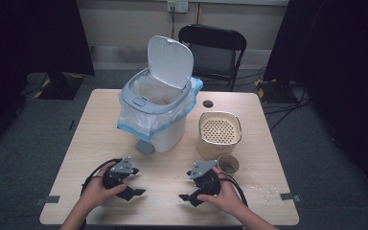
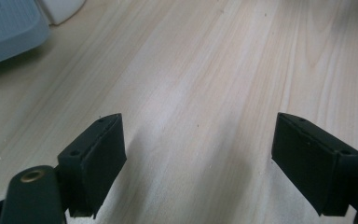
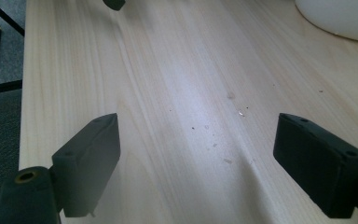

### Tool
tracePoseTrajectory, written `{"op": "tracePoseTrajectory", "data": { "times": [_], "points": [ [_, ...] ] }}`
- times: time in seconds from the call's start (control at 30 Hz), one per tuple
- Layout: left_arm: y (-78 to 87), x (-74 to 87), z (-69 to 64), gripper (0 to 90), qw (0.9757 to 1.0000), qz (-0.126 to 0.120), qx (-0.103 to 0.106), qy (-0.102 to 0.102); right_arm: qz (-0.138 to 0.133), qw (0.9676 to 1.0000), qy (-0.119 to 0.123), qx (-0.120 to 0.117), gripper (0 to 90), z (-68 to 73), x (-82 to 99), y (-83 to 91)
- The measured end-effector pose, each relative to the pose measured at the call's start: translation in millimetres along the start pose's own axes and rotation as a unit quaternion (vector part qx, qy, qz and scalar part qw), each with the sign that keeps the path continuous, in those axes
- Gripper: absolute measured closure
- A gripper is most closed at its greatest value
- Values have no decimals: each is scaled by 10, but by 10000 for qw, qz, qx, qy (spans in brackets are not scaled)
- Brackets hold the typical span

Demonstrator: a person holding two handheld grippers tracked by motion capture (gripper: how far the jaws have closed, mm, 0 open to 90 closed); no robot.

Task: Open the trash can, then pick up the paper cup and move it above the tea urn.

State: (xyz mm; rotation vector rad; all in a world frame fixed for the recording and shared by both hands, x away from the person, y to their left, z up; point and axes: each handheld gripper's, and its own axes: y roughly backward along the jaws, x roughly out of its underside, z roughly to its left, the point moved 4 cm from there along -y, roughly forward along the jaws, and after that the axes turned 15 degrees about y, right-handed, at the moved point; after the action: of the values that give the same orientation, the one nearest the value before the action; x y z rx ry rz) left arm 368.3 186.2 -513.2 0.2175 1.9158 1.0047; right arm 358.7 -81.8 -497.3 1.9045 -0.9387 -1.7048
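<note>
Table (image 1: 172,206): light wood, with the person's hands at its near edge.

Bin (image 1: 160,103): white, pedal type, standing at the middle of the table. Its lid (image 1: 170,61) is tipped up and back, and a blue-edged liner bag (image 1: 139,122) is folded over the rim. All positions below are relative to the bin.

Beige container (image 1: 219,132): right of the bin and just beside it, with a perforated insert on top.

Small cup (image 1: 228,164): right of the bin and nearer the person, touching or almost touching the container's front. There is brownish matter inside; I cannot tell what.

Left gripper (image 1: 135,182): in front of the bin's left half and well apart from it. Its jaws are spread wide over bare wood with nothing between them, which its own view (image 2: 198,154) confirms.

Right gripper (image 1: 188,186): in front of the bin's right side, with the cup just beyond it. Its jaws are also spread and empty (image 3: 198,158).

Crumbs (image 1: 263,189): scattered far right of the bin, near the table edge. A few specks (image 3: 235,111) also lie ahead of the right gripper.

Judgement: this is the pre-grasp stage, with nothing picked up and both tools idle at rest. The likely job is tipping the cup's contents into the open bin.

The next move calls for the right gripper to swing toward the cup and straddle its wall. It should close gently and keep the cup upright until it is over the bin's opening.
</note>
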Motion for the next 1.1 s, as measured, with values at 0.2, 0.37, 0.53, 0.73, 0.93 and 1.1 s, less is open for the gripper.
{"op": "tracePoseTrajectory", "data": {
  "times": [0.2,0.37,0.53,0.73,0.93,1.1],
  "points": [
    [-23,40,-5,171,9999,79,-14,-71,3,10000,27,-72,141,15,-14,74],
    [-24,88,35,161,10000,64,-24,-2,6,9999,51,-138,142,24,-8,121],
    [-29,124,50,156,9998,-129,-100,-85,106,9996,151,-192,141,26,11,161],
    [-35,152,46,144,9995,-263,-114,-102,13,9996,114,-255,141,29,10,212],
    [-34,167,46,140,9994,-325,-108,-99,-55,9997,129,-223,142,-17,-21,314],
    [-33,181,49,140,9991,-394,-89,-106,-37,9997,127,-206,142,-47,-19,399]
  ]
}}
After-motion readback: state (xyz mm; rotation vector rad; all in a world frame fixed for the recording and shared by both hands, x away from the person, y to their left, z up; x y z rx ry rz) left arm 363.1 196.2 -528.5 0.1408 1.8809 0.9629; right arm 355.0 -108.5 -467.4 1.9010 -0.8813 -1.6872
